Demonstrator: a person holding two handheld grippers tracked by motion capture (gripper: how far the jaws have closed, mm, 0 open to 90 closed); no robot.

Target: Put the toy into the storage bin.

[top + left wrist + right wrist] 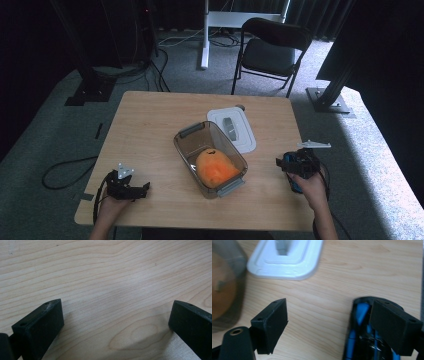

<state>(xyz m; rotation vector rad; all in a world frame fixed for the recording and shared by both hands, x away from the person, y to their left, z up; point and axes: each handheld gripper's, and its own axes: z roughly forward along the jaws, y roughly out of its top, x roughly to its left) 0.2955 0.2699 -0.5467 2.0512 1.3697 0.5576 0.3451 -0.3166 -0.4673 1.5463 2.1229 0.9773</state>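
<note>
1. Nearest the camera, at the desk's near edge, two hands rest: the left gripper by the near-left corner, the right gripper toward the right edge.
2. Both grippers stand wide open and empty; bare wood shows between the left jaws, and something blue-and-black, hard to identify, lies at the right one's jaw.
3. The clear container sits mid-desk, its long axis running diagonally from the near-right toward the far-left, an orange fruit, perhaps a mango, inside.
4. The white lid lies just beyond, toward the far-right corner, touching or nearly touching the container.
5. The right gripper is the nearer to the lid, with open desk between; the container stands between the lid and the left gripper.
</note>
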